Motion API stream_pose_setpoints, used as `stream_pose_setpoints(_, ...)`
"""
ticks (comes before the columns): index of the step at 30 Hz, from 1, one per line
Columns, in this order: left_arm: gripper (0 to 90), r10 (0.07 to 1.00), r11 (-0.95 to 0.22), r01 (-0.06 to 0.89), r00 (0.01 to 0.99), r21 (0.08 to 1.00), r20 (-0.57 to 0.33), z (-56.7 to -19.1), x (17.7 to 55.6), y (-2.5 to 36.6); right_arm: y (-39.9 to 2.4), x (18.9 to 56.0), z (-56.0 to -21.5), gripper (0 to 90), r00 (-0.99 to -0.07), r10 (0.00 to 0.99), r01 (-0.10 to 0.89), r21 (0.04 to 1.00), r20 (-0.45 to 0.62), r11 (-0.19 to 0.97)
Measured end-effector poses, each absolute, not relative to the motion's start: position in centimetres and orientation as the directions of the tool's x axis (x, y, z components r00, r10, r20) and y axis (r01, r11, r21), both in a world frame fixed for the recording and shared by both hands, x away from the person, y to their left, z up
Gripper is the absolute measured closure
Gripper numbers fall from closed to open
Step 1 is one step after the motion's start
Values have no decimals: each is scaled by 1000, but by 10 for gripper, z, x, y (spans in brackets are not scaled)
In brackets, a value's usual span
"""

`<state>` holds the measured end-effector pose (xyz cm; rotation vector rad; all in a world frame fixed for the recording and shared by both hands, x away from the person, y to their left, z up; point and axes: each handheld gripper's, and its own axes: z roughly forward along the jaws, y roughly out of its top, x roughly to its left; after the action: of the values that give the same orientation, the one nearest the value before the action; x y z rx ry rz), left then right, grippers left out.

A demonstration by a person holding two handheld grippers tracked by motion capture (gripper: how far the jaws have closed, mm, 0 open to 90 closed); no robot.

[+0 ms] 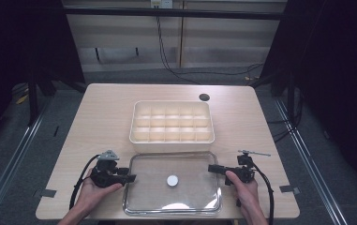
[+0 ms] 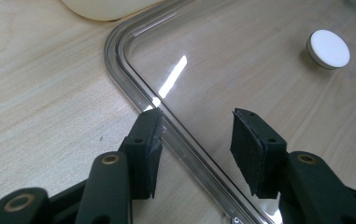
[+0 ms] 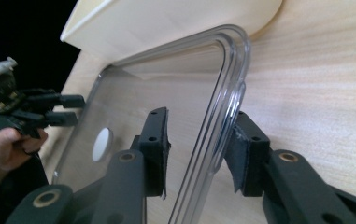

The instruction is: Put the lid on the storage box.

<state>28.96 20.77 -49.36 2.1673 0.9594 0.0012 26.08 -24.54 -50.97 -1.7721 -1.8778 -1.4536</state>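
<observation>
On the table (image 1: 96, 108), before the compartment box (image 1: 171, 121), lies the clear lid (image 1: 172, 183). I keep my left gripper (image 2: 196, 135) and right gripper (image 3: 201, 147) spread astride its opposite rims. Uneven closing may skid the lid.

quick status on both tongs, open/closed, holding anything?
Left tongs: open, jaws straddling the clear lid's left rim, nothing gripped.
Right tongs: open, jaws either side of the lid's right rim, not clamped.

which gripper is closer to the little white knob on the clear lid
Right, though barely. The right gripper straddles the lid's right edge; the left gripper straddles its left edge. The white knob sits between them.
</observation>
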Motion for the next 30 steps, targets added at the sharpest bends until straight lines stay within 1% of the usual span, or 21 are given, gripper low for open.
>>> stream_pose_setpoints(1,528,636,-436,635,719,638,-281,-494,290,208,-245,261,-510,639,-274,665,839,511,695,-187)
stream_pose_setpoints(2,528,635,-431,639,716,637,-289,-494,290,209,-246,261,-510,677,-279,661,836,515,697,-190)
stream_pose_setpoints(4,523,635,-426,643,714,636,-297,-494,291,209,-247,260,-508,702,-285,658,822,531,697,-206)
stream_pose_setpoints(8,485,634,-429,643,715,634,-295,-493,291,208,-247,259,-505,711,-298,662,806,553,688,-212)
stream_pose_setpoints(10,432,642,-434,641,713,633,-282,-493,290,207,-246,258,-503,720,-313,674,799,570,669,-194)
stream_pose_setpoints(11,430,642,-434,641,713,633,-282,-493,290,207,-246,258,-503,720,-313,674,799,570,669,-194)
stream_pose_setpoints(15,385,648,-420,651,703,633,-293,-493,291,210,-247,257,-500,741,-330,660,775,593,675,-219)
stream_pose_setpoints(16,371,644,-408,660,698,630,-315,-493,292,212,-247,257,-499,749,-340,654,768,601,675,-221)
stream_pose_setpoints(17,365,644,-408,660,698,630,-315,-493,292,212,-247,257,-498,750,-343,654,765,605,674,-222)
stream_pose_setpoints(21,363,641,-401,664,695,631,-324,-494,293,212,-247,256,-498,751,-349,651,761,610,674,-223)
stream_pose_setpoints(23,399,628,-396,668,698,630,-345,-494,294,213,-247,256,-497,751,-355,652,759,613,671,-217)
stream_pose_setpoints(30,450,614,-373,682,690,630,-384,-493,295,217,-247,256,-497,749,-355,661,760,616,661,-208)
